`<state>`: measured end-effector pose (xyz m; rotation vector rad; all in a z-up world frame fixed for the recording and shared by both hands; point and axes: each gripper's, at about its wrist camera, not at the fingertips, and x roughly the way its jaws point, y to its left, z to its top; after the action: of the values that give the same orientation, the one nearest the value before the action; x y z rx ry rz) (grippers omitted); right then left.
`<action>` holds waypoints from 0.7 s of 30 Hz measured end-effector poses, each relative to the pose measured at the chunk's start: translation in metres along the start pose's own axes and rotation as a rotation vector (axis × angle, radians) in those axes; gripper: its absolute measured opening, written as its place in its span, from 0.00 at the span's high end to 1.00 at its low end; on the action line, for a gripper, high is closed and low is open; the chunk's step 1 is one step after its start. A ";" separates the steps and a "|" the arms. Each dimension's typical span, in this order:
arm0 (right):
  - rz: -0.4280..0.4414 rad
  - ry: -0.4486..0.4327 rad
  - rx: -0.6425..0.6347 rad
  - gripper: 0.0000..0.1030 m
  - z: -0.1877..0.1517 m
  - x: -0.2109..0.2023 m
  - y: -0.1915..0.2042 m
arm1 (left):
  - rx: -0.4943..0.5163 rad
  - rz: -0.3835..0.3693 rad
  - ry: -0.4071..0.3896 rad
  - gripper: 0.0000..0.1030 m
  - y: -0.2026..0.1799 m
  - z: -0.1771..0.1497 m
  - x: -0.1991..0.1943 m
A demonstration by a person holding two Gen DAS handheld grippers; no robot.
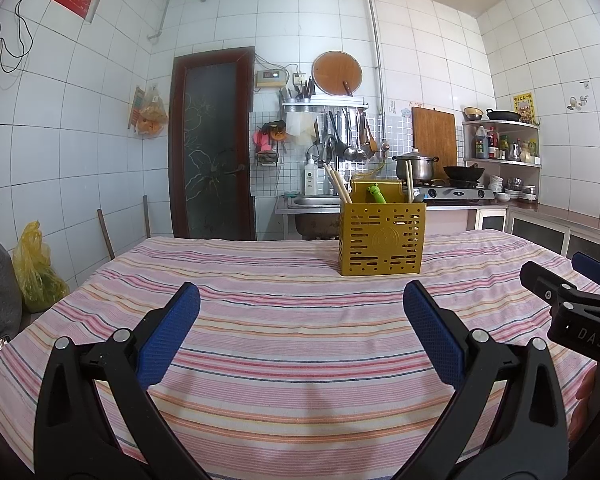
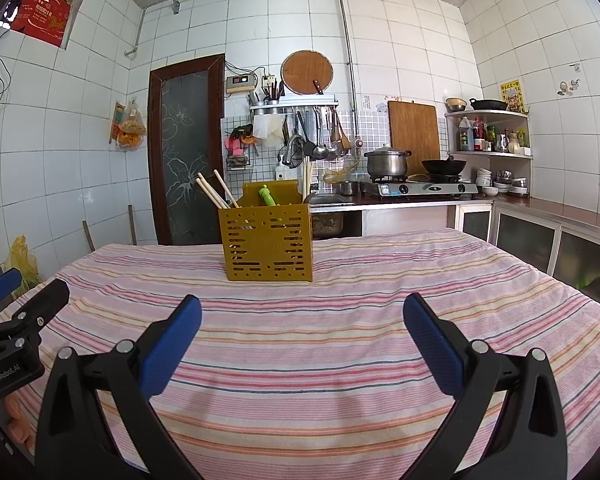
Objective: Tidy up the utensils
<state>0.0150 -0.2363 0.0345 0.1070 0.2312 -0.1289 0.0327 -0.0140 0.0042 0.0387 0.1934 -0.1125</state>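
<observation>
Holder: yellow utensil holder (image 1: 382,238) upright on the striped table (image 1: 284,344), chopsticks (image 1: 337,187) leaning out its top.
Left hand-held gripper (image 1: 300,336): spread wide, empty; holder ahead, slightly rightward.
Right hand-held gripper (image 2: 302,346): spread wide, empty; holder ahead, slightly leftward.
Nearer: neither, by appearance.

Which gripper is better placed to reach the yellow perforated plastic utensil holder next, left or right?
Neither clearly, perhaps the right. Both the left gripper and right gripper are open and empty. The yellow perforated plastic utensil holder looks slightly nearer to centre in the right wrist view.
</observation>
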 end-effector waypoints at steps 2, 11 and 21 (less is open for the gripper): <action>-0.001 0.000 0.000 0.04 0.000 0.000 0.000 | 0.000 0.000 -0.001 0.05 0.000 0.000 0.000; -0.001 -0.001 0.000 0.04 0.000 0.000 -0.001 | 0.000 0.000 -0.001 0.05 0.000 -0.001 0.000; -0.001 -0.002 -0.001 0.04 -0.001 0.000 -0.001 | 0.000 0.000 -0.002 0.05 0.000 -0.001 0.000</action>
<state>0.0146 -0.2374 0.0337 0.1062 0.2296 -0.1296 0.0320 -0.0143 0.0029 0.0385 0.1916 -0.1123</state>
